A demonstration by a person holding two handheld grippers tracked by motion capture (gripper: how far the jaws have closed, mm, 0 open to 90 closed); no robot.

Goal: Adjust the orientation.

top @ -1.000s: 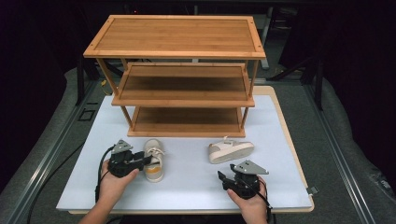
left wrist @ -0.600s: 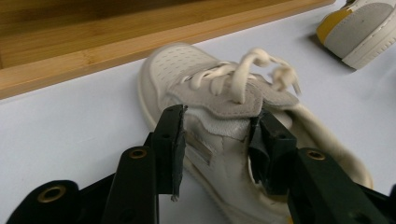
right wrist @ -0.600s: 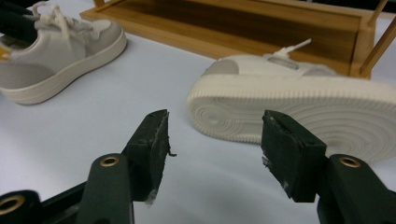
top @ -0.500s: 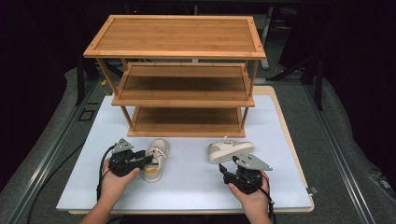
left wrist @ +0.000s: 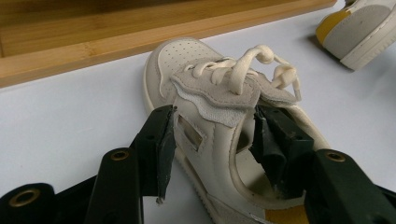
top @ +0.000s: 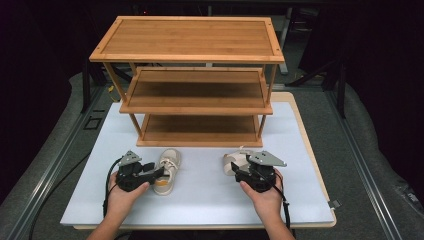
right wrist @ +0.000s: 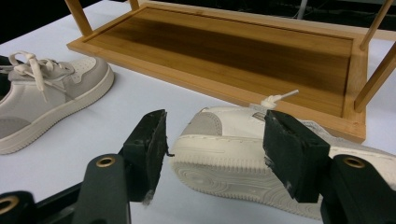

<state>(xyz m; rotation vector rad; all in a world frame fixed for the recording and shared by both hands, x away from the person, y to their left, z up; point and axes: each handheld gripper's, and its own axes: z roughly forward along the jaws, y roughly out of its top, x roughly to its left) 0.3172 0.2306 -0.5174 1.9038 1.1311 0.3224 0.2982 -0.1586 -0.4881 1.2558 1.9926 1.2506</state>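
Note:
A beige and white sneaker (top: 169,170) stands upright on the white board, toe toward the rack. My left gripper (top: 159,175) reaches it from the left. In the left gripper view one jaw of the left gripper (left wrist: 212,135) is outside the sneaker (left wrist: 205,70) and the other is inside its opening. The jaws have just been opening, and the inner pad stands off the side wall. The second sneaker (top: 234,161) lies on its side, sole toward my right gripper (top: 242,172). In the right gripper view the right gripper (right wrist: 215,140) is open just short of that sneaker's sole (right wrist: 243,154).
A three-shelf wooden rack (top: 192,90) stands behind the sneakers, with its bottom shelf (right wrist: 233,46) bare. The white board (top: 200,200) lies on a wooden table top, with dark floor and rails around. A person's hands hold both grippers from the near edge.
The right gripper has moved away from the person, up to the sneaker that lies on its side. The left gripper's jaws have spread wider around the upright sneaker, which stays in place.

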